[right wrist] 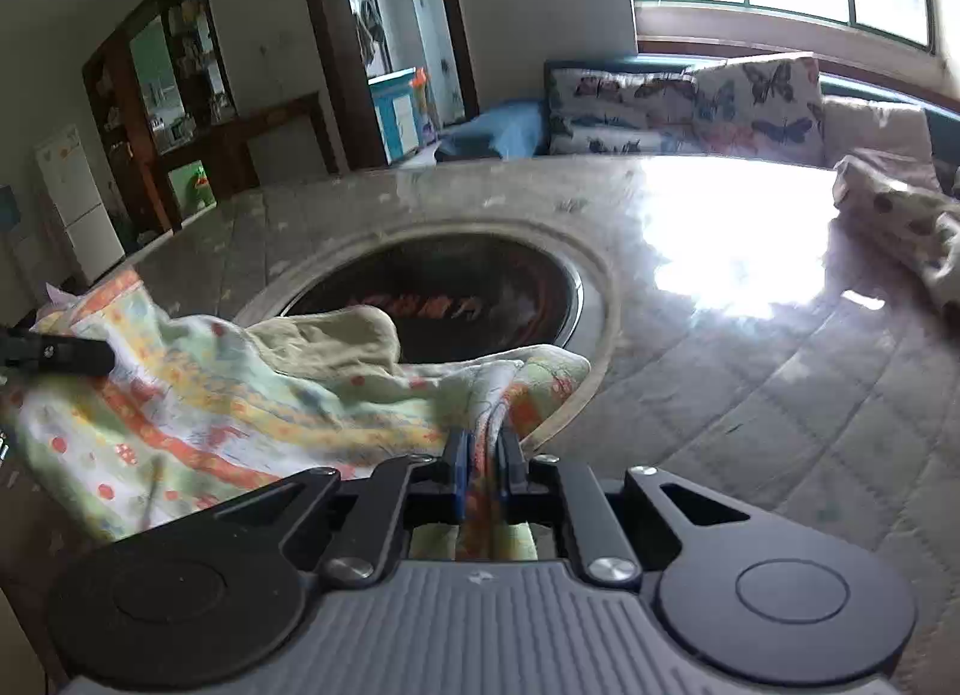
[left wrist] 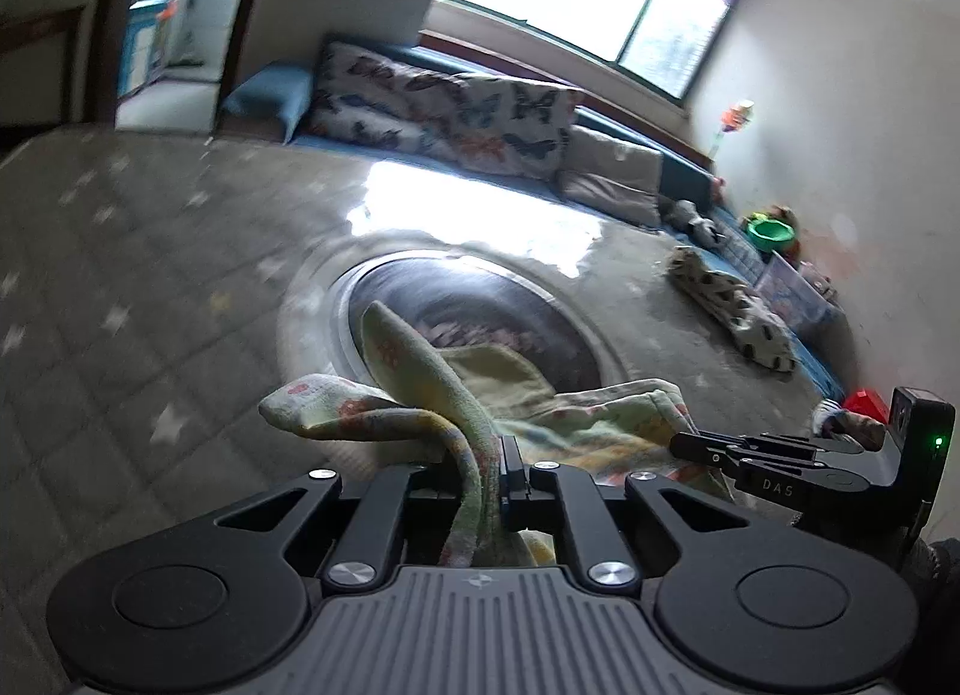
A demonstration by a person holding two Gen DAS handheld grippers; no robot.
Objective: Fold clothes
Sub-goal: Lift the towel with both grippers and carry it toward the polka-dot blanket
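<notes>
A pale yellow-green garment with orange and red print (left wrist: 420, 395) hangs between my two grippers above a grey quilted table cover (left wrist: 150, 275). My left gripper (left wrist: 480, 473) is shut on one bunched edge of it. My right gripper (right wrist: 483, 455) is shut on another edge; the garment (right wrist: 210, 407) spreads from it to the left. The right gripper (left wrist: 780, 461) also shows at the right of the left wrist view, and the left gripper's fingertip (right wrist: 60, 356) at the left edge of the right wrist view.
A round dark inset (right wrist: 456, 299) sits in the table's middle, just beyond the garment. A spotted cloth (left wrist: 732, 305) lies at the table's far right. Butterfly-print cushions (left wrist: 444, 107) line a blue bench under the window. Toys and a green bowl (left wrist: 771, 233) sit by the wall.
</notes>
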